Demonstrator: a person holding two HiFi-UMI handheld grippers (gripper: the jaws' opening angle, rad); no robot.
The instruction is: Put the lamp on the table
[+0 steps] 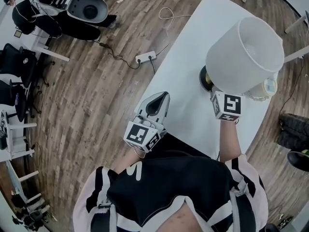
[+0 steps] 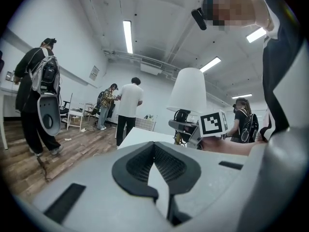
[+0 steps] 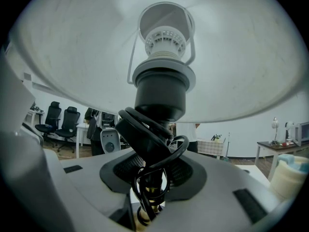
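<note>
The lamp has a white shade (image 1: pixel 246 52), a dark socket and a brass stem (image 3: pixel 149 197) with its black cord (image 3: pixel 145 134) wound round it. My right gripper (image 1: pixel 215 93) is shut on that stem below the shade, holding the lamp upright over the white table (image 1: pixel 188 71). The round dark base (image 1: pixel 204 79) shows beside the shade; I cannot tell if it touches the tabletop. My left gripper (image 1: pixel 157 103) hovers shut and empty at the table's near left edge. From the left gripper view the lamp (image 2: pixel 192 92) stands ahead on the right.
A pale round container (image 1: pixel 268 87) sits on the table beside the shade. A white cable (image 1: pixel 167 14) lies at the table's far end, a power strip (image 1: pixel 146 57) on the wood floor. Several people (image 2: pixel 128 108) stand beyond the table. Shoes (image 1: pixel 293 129) lie at the right.
</note>
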